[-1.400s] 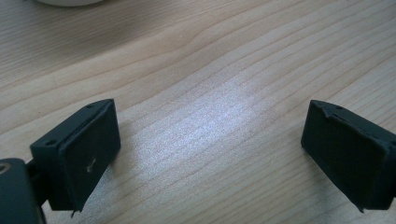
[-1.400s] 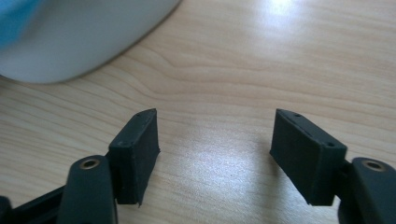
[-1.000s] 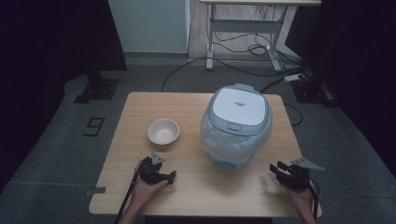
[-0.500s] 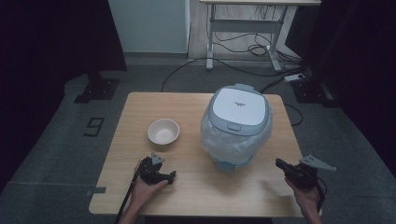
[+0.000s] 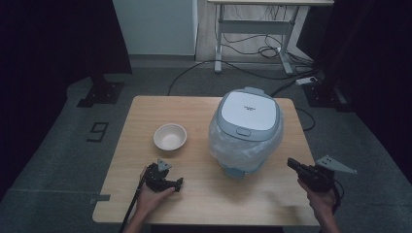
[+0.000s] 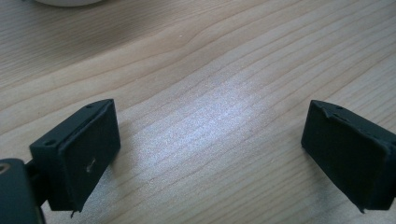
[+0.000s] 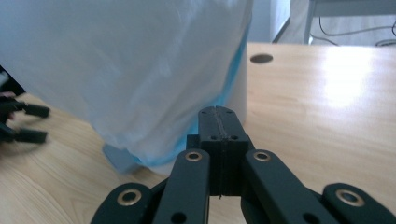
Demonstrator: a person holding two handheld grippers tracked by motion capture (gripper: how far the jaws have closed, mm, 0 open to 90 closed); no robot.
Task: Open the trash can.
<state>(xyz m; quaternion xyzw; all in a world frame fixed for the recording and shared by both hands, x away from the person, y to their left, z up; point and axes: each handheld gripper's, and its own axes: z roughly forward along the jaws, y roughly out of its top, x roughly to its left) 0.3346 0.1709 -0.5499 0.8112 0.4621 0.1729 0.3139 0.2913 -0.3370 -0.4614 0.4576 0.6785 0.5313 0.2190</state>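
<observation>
Light wood table [image 5: 194, 204] in a dark room with grey carpet: right gripper [image 7: 218, 122] has its jaws pressed together on nothing, rice cooker [image 5: 248, 128] just ahead-left, while left gripper [image 5: 168, 182] sits wide open and empty, bowl [image 5: 170, 137] beyond it.

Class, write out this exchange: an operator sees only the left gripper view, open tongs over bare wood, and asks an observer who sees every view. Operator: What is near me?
Observer: A white bowl sits just beyond the left tongs.
Operator: Anything bigger?
Observer: A rice cooker, lid down, wrapped in cloudy plastic, stands right of the bowl.
Operator: The other hand?
Observer: The right tongs are shut on nothing, aimed at the cooker's base.
</observation>
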